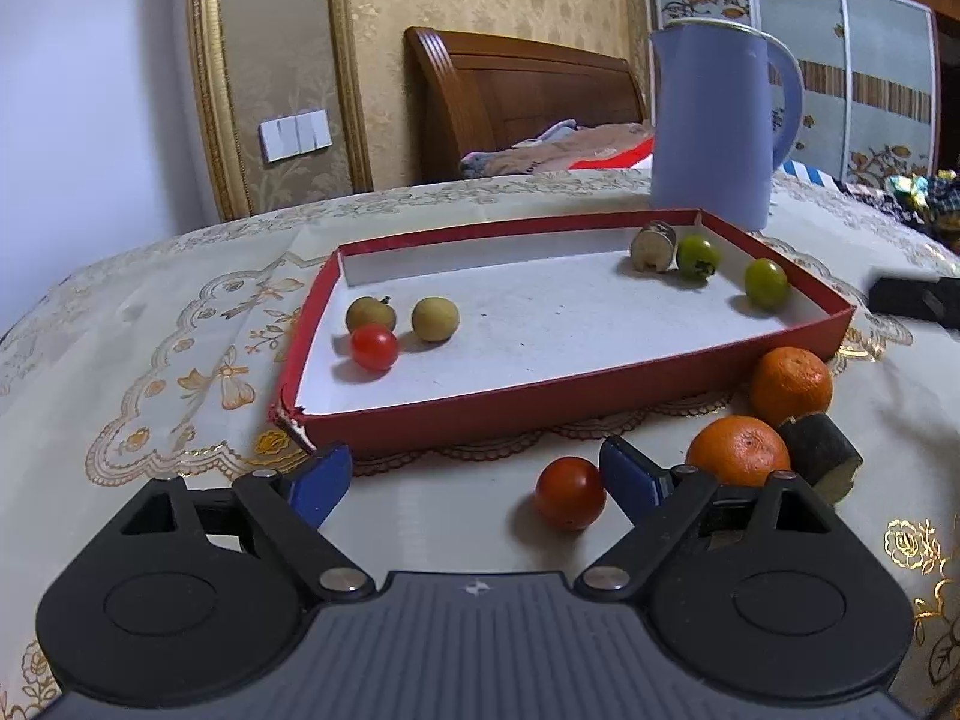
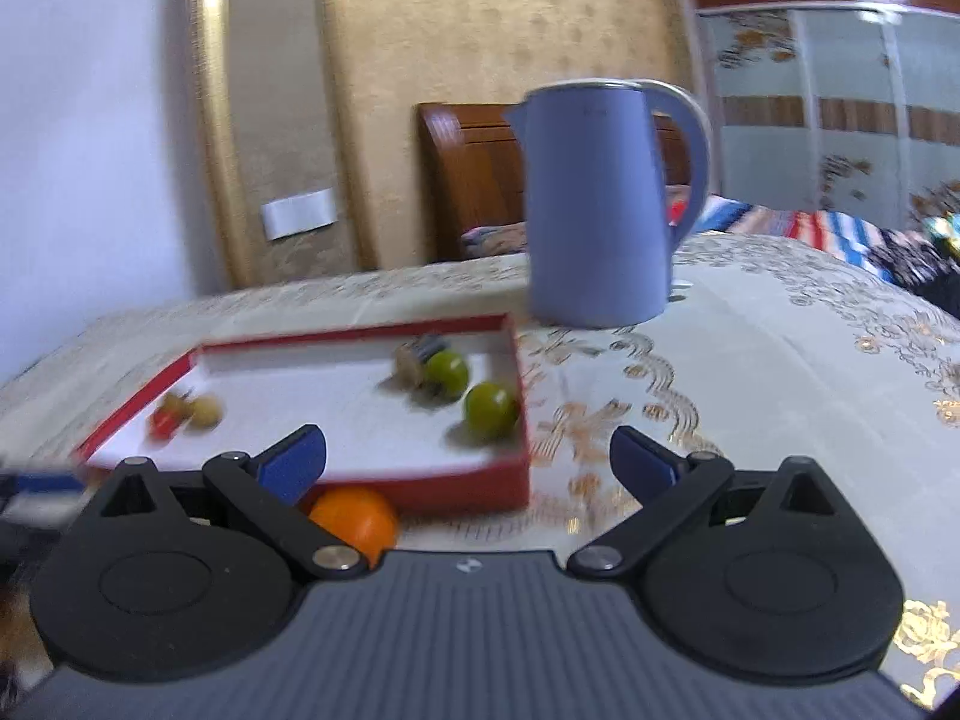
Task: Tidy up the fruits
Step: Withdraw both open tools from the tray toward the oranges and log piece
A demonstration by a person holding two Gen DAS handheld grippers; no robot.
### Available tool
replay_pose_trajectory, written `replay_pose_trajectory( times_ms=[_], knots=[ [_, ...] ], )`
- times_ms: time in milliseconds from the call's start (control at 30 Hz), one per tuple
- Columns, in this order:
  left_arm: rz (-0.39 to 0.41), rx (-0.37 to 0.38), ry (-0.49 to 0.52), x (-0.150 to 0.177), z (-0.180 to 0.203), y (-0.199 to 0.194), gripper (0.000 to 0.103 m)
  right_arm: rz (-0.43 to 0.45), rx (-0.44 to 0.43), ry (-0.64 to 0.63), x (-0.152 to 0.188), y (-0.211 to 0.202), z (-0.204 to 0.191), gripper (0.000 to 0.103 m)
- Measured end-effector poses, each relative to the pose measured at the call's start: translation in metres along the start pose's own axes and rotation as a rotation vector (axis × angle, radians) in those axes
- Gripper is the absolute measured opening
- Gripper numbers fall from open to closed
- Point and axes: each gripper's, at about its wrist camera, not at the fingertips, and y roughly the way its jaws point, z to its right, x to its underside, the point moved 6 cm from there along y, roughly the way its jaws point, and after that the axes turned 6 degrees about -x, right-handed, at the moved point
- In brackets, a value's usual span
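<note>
A blue kettle (image 1: 714, 120) stands on the embroidered tablecloth (image 1: 150, 330) (bed (image 1: 510, 90) behind).

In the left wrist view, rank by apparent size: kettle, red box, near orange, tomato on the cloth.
1. Red box, widest in frame.
2. Kettle, about as tall but narrower; it stands farther back, so this order is unsure.
3. Near orange.
4. Tomato on the cloth, nearest the camera, yet smallest.

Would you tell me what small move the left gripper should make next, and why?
Probably ease the left gripper forward and slightly right around the red tomato on the cloth. Its jaws are open and empty, that tomato lies just inside the right finger, and another tomato already sits in the red tray.
</note>
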Motion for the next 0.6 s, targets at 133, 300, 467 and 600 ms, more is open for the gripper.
replay_pose_trajectory(
  times_ms=[133, 300, 467, 600],
  knots=[
    [-0.007, 0.001, 0.011, 0.000, 0.002, 0.001, 0.092, -0.041, -0.036, -0.085, 0.015, -0.015, -0.013, 0.101],
    [-0.022, 0.009, -0.006, 0.001, -0.001, 0.004, 0.095, -0.094, -0.112, -0.111, 0.019, -0.007, -0.038, 0.097],
    [-0.027, 0.009, -0.007, 0.002, -0.001, 0.004, 0.096, -0.177, -0.114, -0.195, 0.031, 0.011, -0.061, 0.081],
    [-0.030, 0.010, -0.005, 0.002, 0.000, 0.004, 0.096, -0.209, -0.131, -0.146, 0.029, 0.021, -0.062, 0.073]
  ],
)
